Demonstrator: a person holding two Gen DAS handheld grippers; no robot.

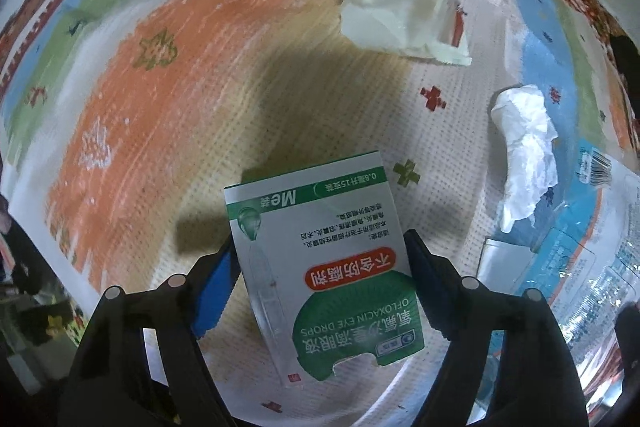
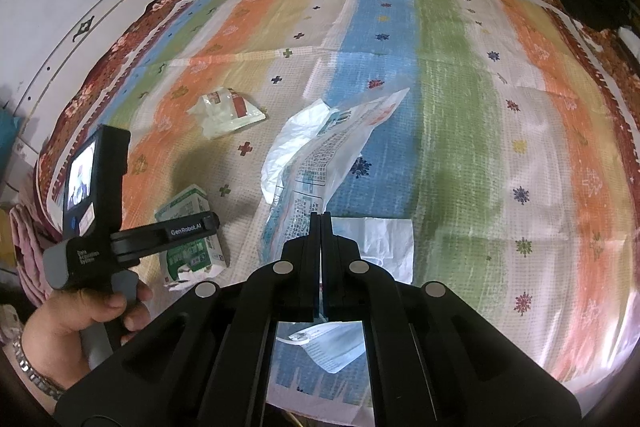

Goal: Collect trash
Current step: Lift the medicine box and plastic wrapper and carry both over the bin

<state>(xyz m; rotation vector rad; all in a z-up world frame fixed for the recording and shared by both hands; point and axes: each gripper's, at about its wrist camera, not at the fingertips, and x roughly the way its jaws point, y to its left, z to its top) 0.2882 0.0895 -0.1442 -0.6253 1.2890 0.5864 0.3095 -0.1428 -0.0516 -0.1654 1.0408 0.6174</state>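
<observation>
While the right gripper pinches the plastic bag shut-fingered, the left gripper clamps the eye-drop box just beside that bag — not yet inside; crumpled tissue and wrapper remain beyond.

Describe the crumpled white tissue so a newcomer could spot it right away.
On the striped cloth, look right of the eye drops box held by the left gripper. The white tissue is plain and unprinted, unlike the wrapper beyond it.

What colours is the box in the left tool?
White and green, with a red label; the eye drops box shows best in the left wrist view.
</observation>
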